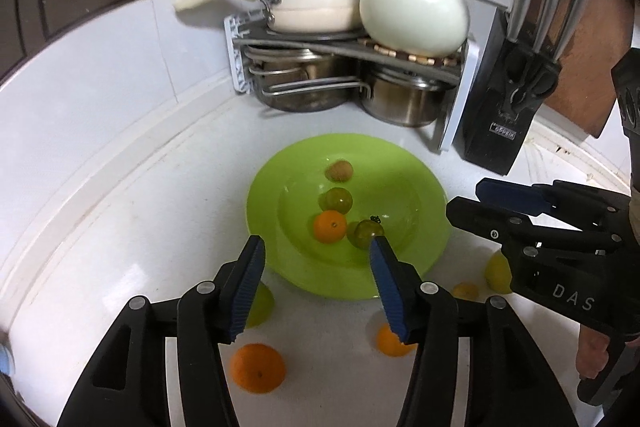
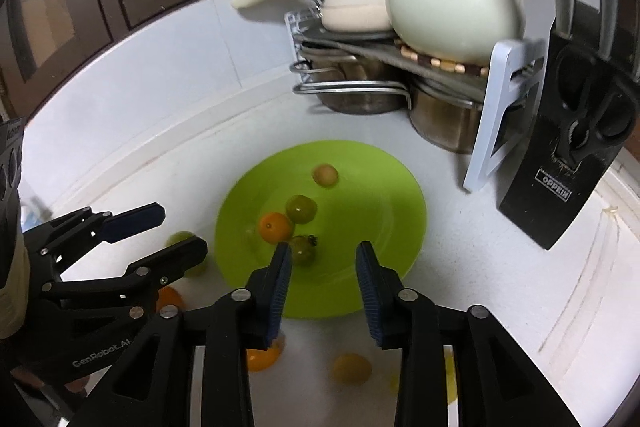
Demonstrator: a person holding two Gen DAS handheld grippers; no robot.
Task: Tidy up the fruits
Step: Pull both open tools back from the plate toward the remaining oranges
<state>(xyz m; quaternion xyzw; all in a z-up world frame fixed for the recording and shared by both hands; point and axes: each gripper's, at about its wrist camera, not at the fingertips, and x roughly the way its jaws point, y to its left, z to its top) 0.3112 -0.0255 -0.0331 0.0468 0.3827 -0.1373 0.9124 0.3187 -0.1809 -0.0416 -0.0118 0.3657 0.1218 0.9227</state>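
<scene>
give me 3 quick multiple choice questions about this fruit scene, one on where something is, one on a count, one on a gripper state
1. Where does the knife block stand?
A. on the green plate
B. on the counter, right of the pot rack
C. on top of the rack

2. How many fruits lie on the green plate?
A. two
B. four
C. six

3. What state is the left hand-held gripper in?
A. open, holding nothing
B. shut on an orange
C. shut on the plate rim

Answers:
1 B, the block sits on the white counter beside the pot rack.
2 B, one brownish fruit, two green fruits and one orange lie on it.
3 A, its blue pads stand wide apart with only the plate seen between them.
</scene>
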